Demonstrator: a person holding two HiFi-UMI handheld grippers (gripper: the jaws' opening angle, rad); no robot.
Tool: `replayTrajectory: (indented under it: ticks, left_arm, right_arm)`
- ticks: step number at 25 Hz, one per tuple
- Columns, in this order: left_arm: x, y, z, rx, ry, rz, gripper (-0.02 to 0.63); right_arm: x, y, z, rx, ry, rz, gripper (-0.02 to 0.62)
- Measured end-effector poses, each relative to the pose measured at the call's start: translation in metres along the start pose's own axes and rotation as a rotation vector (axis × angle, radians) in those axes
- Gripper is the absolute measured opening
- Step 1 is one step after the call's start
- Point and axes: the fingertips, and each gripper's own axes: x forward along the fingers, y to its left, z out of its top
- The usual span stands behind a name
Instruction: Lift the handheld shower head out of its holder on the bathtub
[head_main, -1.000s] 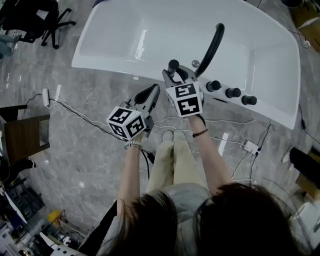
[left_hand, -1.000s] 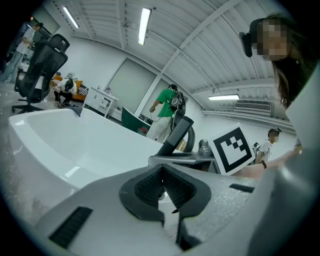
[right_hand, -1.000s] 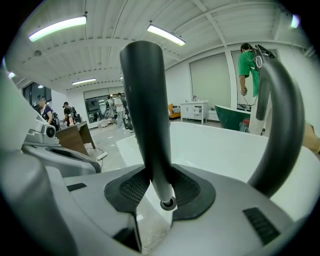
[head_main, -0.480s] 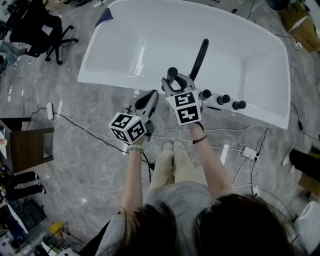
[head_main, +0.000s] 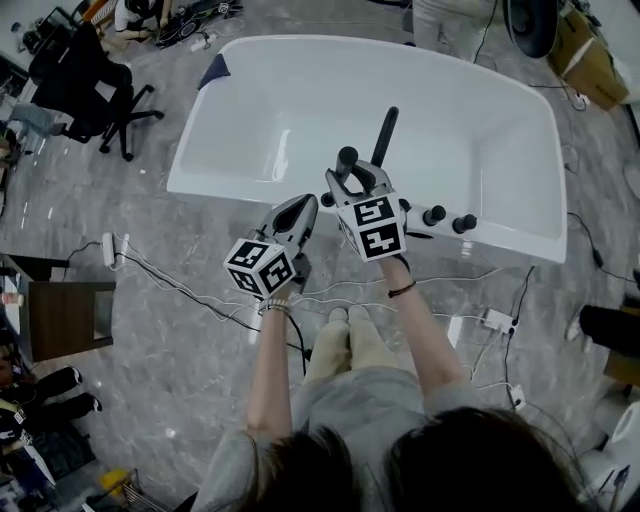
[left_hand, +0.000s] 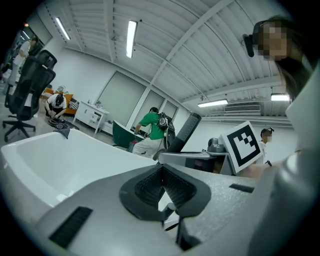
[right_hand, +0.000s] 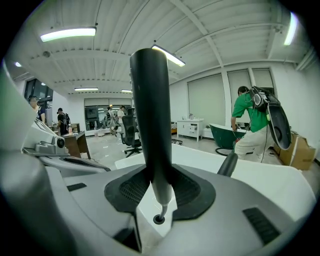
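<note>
Right tongs (head_main: 362, 172): clamped on the lower part of the shower head (head_main: 384, 133), pads pressed to both sides of its dark handle (right_hand: 150, 115).
Shower head: upright, raised above the bathtub (head_main: 520, 236) rim, top end over the white basin.
Holder (right_hand: 159, 219): small round hole in the rim, directly under the handle; lower end of the handle clear of it, joined to it only by a thin metal hose.
Left tongs (head_main: 298, 208): narrow, ribbed pads (left_hand: 150, 186) closed against each other, nothing between them; just beside the right tongs, nearer the person, over the tub's near edge.
Knobs (head_main: 434, 215): dark, in a row on the rim, just right of the right tongs.
Floor (head_main: 180, 300): grey marble, thin cables trailing along the tub's near side.
Surroundings: black office chair (head_main: 90, 85) left of the tub; person in a green shirt (right_hand: 247, 120) in the background of the right gripper view.
</note>
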Motion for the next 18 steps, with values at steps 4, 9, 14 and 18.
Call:
replayTrajectory:
  ticks: [4, 9, 14, 18]
  left_arm:
    - [-0.005, -0.01, 0.017, 0.022, -0.019, -0.016, 0.005]
    - [-0.01, -0.028, 0.029, 0.041, -0.033, -0.031, 0.005]
    - [-0.018, -0.044, 0.044, 0.068, -0.044, -0.049, 0.005]
    - [-0.017, -0.052, 0.057, 0.09, -0.054, -0.059, 0.005]
  right_arm:
    - [-0.013, 0.001, 0.02, -0.016, -0.026, -0.009, 0.132]
    - [-0.033, 0.002, 0.033, -0.02, -0.041, -0.012, 0.132]
    - [-0.052, 0.005, 0.047, -0.023, -0.065, -0.021, 0.132]
    - [-0.063, 0.005, 0.061, -0.033, -0.089, -0.021, 0.132]
